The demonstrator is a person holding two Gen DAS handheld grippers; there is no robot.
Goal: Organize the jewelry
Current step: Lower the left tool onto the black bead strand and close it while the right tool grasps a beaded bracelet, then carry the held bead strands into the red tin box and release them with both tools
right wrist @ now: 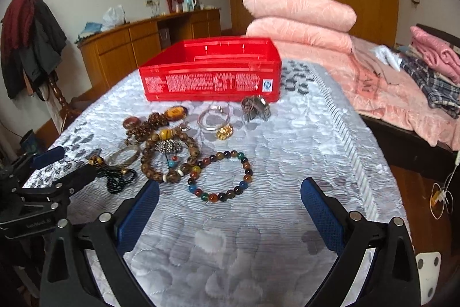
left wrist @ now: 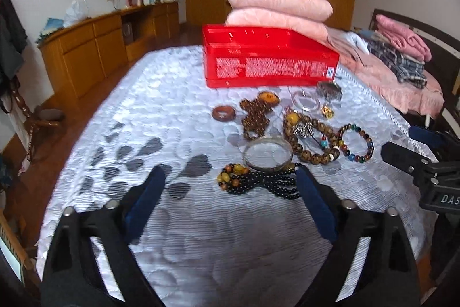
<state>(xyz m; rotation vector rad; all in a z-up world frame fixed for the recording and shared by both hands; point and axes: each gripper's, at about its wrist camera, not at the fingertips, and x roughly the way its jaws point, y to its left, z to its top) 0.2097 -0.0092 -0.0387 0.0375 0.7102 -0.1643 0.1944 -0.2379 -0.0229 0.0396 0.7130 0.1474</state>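
Observation:
A red plastic box (left wrist: 267, 59) (right wrist: 210, 71) stands empty at the far side of a white quilted cover (left wrist: 178, 117). In front of it lie several pieces of jewelry: a multicoloured bead bracelet (right wrist: 220, 176) (left wrist: 356, 143), a brown bead bracelet (right wrist: 169, 157) (left wrist: 310, 140), a silver bangle (left wrist: 267, 153), black beads (left wrist: 258, 183), a clear bangle (right wrist: 214, 120) and a gold charm (right wrist: 224, 131). My left gripper (left wrist: 231, 180) is open and empty, just before the black beads. My right gripper (right wrist: 230, 192) is open and empty, just before the multicoloured bracelet.
Folded pink quilts (left wrist: 276, 5) are stacked behind the box. A bed with pink bedding and folded clothes (right wrist: 417, 82) lies to the right. A wooden sideboard (left wrist: 95, 48) runs along the left wall. The other gripper shows at the frame edges (left wrist: 425, 171) (right wrist: 43, 192).

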